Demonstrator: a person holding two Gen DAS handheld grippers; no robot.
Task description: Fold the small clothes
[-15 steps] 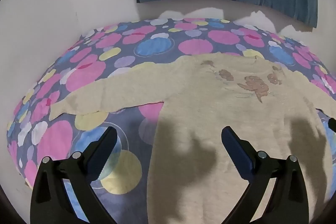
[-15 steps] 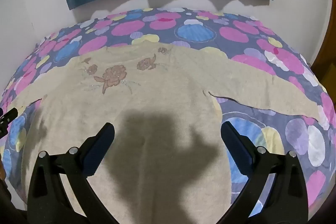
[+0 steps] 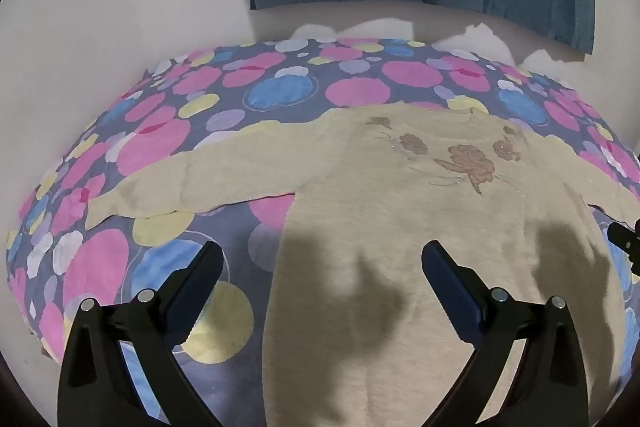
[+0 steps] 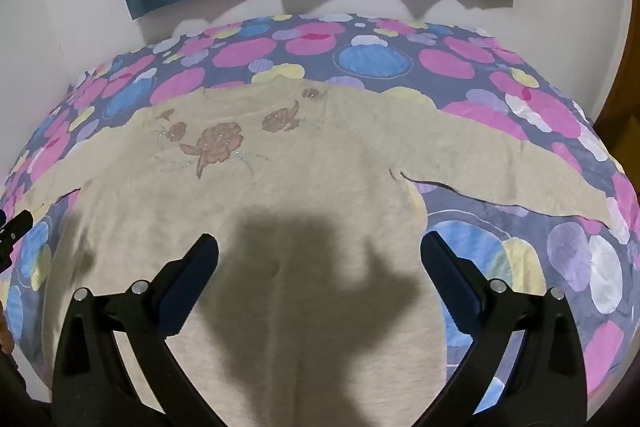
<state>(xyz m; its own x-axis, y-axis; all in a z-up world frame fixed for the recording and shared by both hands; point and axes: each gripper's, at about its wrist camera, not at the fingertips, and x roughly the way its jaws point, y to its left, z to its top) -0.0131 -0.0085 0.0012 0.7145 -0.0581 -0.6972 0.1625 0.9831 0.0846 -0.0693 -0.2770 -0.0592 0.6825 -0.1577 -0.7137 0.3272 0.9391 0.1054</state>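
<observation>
The beige knit sweater with brown flower embroidery (image 3: pixel 400 211) lies flat, sleeves spread, on the purple bedspread with pink, blue and yellow spots (image 3: pixel 168 147). Nothing has shifted since a moment ago, so no fold is started. My left gripper (image 3: pixel 320 263) and right gripper (image 4: pixel 320 255) hover wide open, holding nothing.
</observation>
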